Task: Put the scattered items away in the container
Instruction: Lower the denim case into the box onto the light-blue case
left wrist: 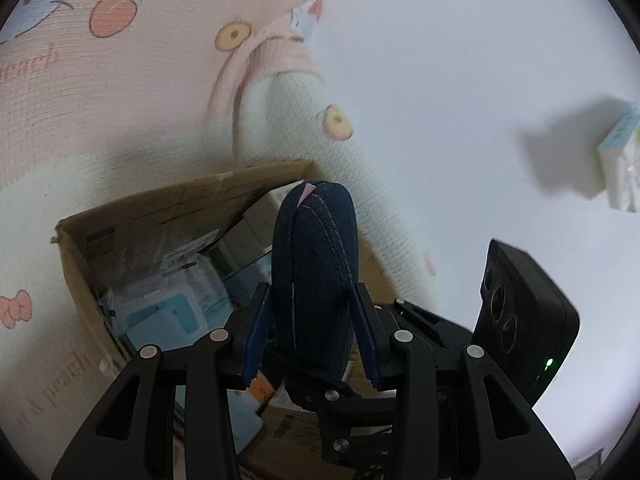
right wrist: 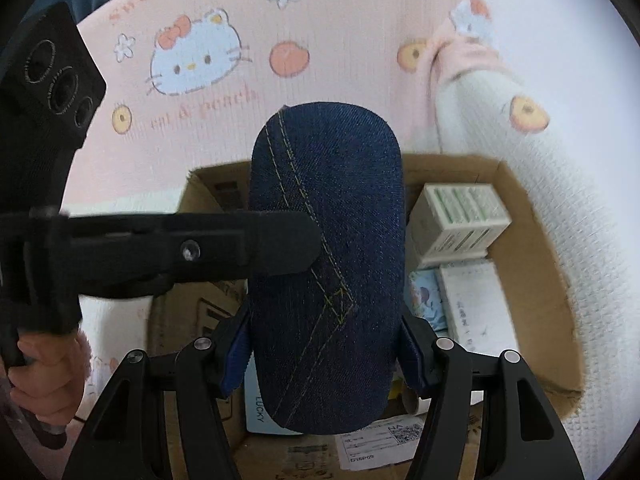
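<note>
A dark blue denim case (right wrist: 332, 184) with yellow stitching hangs over an open cardboard box (right wrist: 532, 240). My right gripper (right wrist: 324, 320) is shut on its near end, blue pads pressed against both sides. In the left wrist view my left gripper (left wrist: 310, 292) is shut on the same denim case (left wrist: 316, 240), which stands on edge between its pads over the cardboard box (left wrist: 180, 196). One finger (right wrist: 280, 240) of the left gripper lies across the case from the left in the right wrist view. The box holds white cartons (right wrist: 460, 216) and plastic packets (left wrist: 168, 312).
The box sits on a pink and white blanket (right wrist: 200, 64) printed with cats and peaches. A wrapped pack (left wrist: 620, 156) lies apart on the white surface to the right. A person's hand (right wrist: 44, 380) holds the left gripper's handle. The right gripper's black camera block (left wrist: 524, 320) is close by.
</note>
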